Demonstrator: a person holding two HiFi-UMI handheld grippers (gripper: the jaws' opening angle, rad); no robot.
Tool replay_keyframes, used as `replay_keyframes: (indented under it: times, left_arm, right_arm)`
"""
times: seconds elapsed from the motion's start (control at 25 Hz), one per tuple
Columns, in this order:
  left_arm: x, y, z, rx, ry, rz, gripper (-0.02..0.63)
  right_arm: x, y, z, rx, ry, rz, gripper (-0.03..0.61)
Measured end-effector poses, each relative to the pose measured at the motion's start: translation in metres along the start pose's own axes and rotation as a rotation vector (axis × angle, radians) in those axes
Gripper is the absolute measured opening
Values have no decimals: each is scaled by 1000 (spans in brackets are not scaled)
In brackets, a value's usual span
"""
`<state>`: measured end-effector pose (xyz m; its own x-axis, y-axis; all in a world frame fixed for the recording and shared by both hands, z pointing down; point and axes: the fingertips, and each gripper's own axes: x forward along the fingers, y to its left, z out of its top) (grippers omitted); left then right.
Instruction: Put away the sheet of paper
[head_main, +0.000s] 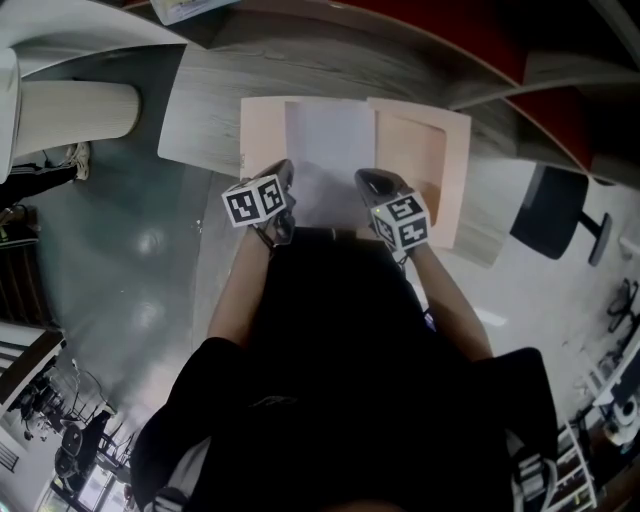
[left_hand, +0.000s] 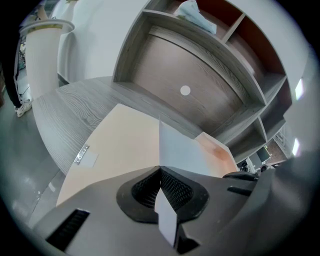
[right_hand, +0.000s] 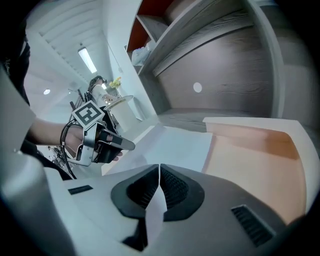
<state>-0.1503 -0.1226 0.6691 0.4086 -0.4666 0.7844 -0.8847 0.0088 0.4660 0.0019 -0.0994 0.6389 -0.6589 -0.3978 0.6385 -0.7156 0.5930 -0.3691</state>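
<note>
A white sheet of paper (head_main: 330, 150) lies over the middle of an open peach folder (head_main: 262, 135) on the grey wood table (head_main: 200, 110). My left gripper (head_main: 284, 185) is shut on the sheet's near left edge, and a strip of paper shows between its pads (left_hand: 160, 170). My right gripper (head_main: 378, 188) is shut on the near right edge, with the paper (right_hand: 175, 145) pinched in its closed jaws (right_hand: 159, 167). The sheet (left_hand: 180, 150) bends up slightly between the two grips. In the right gripper view, the left gripper (right_hand: 107, 142) shows at the left.
A grey shelf unit (left_hand: 200, 75) rises right behind the table, with a pale cloth (left_hand: 197, 15) on an upper shelf. A white round column (head_main: 75, 110) stands at the left and a black chair (head_main: 550, 210) at the right. The folder's left leaf carries a small metal clip (left_hand: 82, 155).
</note>
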Motion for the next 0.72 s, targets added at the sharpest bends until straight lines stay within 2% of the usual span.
replay_keyframes:
  times: [0.28, 0.72]
  left_arm:
    - [0, -3, -2, 2, 2, -9, 46]
    - [1, -4, 0, -18, -1, -20, 46]
  right_arm:
    - [5, 0, 2, -37, 24, 2, 25]
    - [1, -3, -3, 0, 24, -15, 25]
